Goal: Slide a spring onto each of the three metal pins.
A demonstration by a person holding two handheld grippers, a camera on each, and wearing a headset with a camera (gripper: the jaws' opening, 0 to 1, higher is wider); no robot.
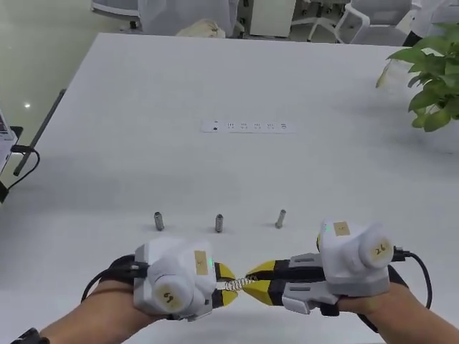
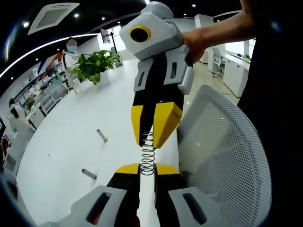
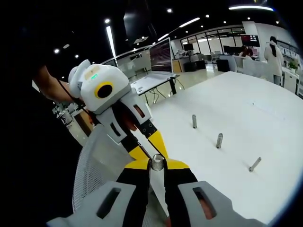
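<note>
**Step in hand.** This is the third spring. I hold a small coiled steel spring level between my two tools, above the white counter and close to its near edge. My left tool is closed on one end of the coil and my right tool is closed on the other. In the left gripper view the coil runs from my own yellow tips straight into the opposing yellow tips.

**Pins.** Three short grey metal pins stand in a row parallel to the near edge, slightly farther in than the tools.
- The left-hand pin and the middle pin look thick and ribbed. I judge that springs are already seated on both.
- The right-hand pin looks thin and bare. I cannot tell whether it leans or stands true.

**Next move, as I judge it.**
- One tool must let go so that the other carries the spring alone.
- That tool must turn the coil upright and bring its open end over the tip of the right-hand pin.
- It then lowers the coil along the pin's axis, gripping high so the lower turns stay free.
- An uneven release could flick the spring away.

**Pose.** My left hand and right hand sit low at the near edge. The wrists are turned inward, so the tools point at each other tip to tip, roughly parallel to that edge.
</note>
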